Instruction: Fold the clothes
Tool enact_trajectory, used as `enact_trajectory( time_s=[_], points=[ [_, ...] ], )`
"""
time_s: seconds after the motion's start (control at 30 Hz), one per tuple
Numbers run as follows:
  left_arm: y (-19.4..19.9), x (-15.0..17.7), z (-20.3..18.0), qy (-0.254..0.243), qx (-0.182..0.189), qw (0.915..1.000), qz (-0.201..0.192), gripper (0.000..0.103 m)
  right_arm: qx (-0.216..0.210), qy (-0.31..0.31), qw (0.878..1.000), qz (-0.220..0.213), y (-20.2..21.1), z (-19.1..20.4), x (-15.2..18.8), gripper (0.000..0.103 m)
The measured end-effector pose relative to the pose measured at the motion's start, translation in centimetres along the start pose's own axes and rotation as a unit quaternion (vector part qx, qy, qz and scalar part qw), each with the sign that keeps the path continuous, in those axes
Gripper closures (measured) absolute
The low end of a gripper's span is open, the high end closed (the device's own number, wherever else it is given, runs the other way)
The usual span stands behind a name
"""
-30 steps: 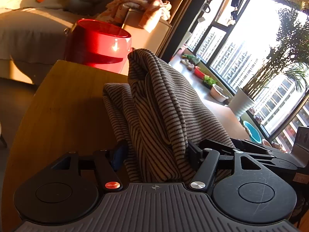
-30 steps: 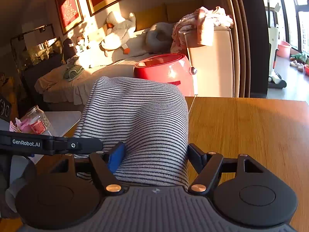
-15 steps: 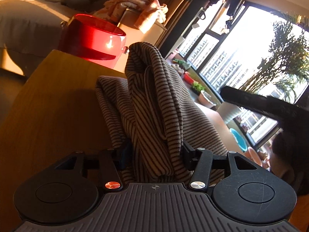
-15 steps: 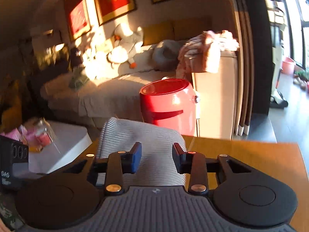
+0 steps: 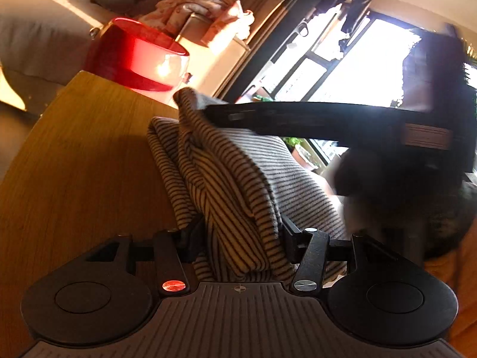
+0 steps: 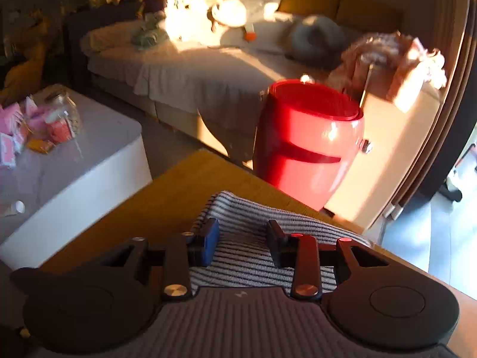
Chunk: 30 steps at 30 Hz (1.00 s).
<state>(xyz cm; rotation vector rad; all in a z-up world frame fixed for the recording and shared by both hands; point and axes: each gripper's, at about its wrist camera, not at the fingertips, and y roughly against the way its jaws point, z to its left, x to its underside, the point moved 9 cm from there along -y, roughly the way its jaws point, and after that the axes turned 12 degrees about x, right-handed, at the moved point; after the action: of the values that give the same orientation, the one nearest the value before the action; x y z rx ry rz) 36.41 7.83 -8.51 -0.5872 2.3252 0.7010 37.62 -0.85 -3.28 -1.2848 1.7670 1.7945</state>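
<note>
A grey-and-dark striped garment [image 5: 226, 173] lies bunched in folds on the wooden table [image 5: 89, 155]. My left gripper [image 5: 241, 238] is shut on a thick fold at its near end, with cloth bulging between the pads. In the right wrist view the garment [image 6: 247, 208] lies flat under my right gripper [image 6: 243, 241], which hovers above it. Its jaws are opening and nothing is between them. In the left wrist view the right tool [image 5: 328, 119] crosses as a dark blurred bar above the garment's far end.
A red bin [image 6: 307, 143] stands just past the table's far edge, beside a pale cabinet draped with pink clothes [image 6: 387, 56]. A white low table [image 6: 89, 155] with a jar [image 6: 62, 116] is on the left. A bed [image 6: 193, 68] is behind it.
My right gripper let go of the striped fold, narrowed its jaws, rose and swung across above the garment. My left gripper tightened on its fold and tilted slightly.
</note>
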Motion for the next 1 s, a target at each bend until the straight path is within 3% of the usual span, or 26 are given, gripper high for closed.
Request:
enact_trajectory(
  time_s=[0.03, 0.1, 0.17, 0.23, 0.37, 0.43, 0.47, 0.53, 0.67, 0.73, 0.87, 1.0],
  points=[
    [0.0, 0.0, 0.0, 0.002, 0.002, 1.0000, -0.001, 0.045, -0.002, -0.010, 1.000, -0.011, 1.3, -0.5, 0.2, 0.062],
    [0.1, 0.0, 0.1, 0.008, 0.007, 0.9999, -0.003, 0.045, 0.007, -0.032, 0.999, -0.036, 4.0, -2.0, 0.9, 0.036],
    [0.1, 0.0, 0.2, 0.012, 0.010, 0.9999, -0.004, 0.045, 0.025, -0.056, 0.997, -0.052, 6.1, -3.7, 2.5, 0.025],
    [0.1, 0.1, 0.3, 0.014, 0.011, 0.9998, -0.005, 0.045, 0.035, -0.093, 0.994, -0.046, 7.2, -5.5, 4.8, 0.025],
    [0.1, 0.1, 0.3, 0.015, 0.013, 0.9998, -0.005, 0.045, 0.025, -0.193, 0.981, 0.008, 6.5, -8.1, 10.3, 0.025],
    [0.1, 0.1, 0.3, 0.014, 0.013, 0.9998, -0.005, 0.045, -0.008, -0.245, 0.969, 0.025, 5.9, -8.2, 11.8, 0.025],
    [0.1, 0.1, 0.4, 0.014, 0.012, 0.9998, -0.005, 0.045, -0.033, -0.265, 0.963, 0.029, 5.9, -7.9, 11.9, 0.035],
    [0.2, 0.0, 0.5, 0.016, 0.009, 0.9998, -0.009, 0.045, -0.042, -0.258, 0.965, 0.007, 7.0, -7.1, 10.7, 0.040],
    [0.4, -0.1, 1.0, 0.031, 0.015, 0.9993, -0.014, 0.046, -0.034, -0.224, 0.973, -0.044, 9.5, -7.3, 7.8, 0.064],
    [0.2, -0.1, 0.9, 0.024, 0.011, 0.9996, -0.012, 0.044, -0.013, -0.204, 0.978, -0.044, 9.3, -7.6, 7.6, 0.065],
    [0.2, -0.1, 0.8, 0.020, 0.010, 0.9997, -0.011, 0.044, 0.039, -0.179, 0.983, 0.005, 6.4, -8.1, 10.8, 0.062],
    [0.2, -0.1, 0.8, 0.021, 0.010, 0.9997, -0.012, 0.044, 0.037, -0.191, 0.981, -0.024, 7.6, -8.2, 9.8, 0.059]
  ],
)
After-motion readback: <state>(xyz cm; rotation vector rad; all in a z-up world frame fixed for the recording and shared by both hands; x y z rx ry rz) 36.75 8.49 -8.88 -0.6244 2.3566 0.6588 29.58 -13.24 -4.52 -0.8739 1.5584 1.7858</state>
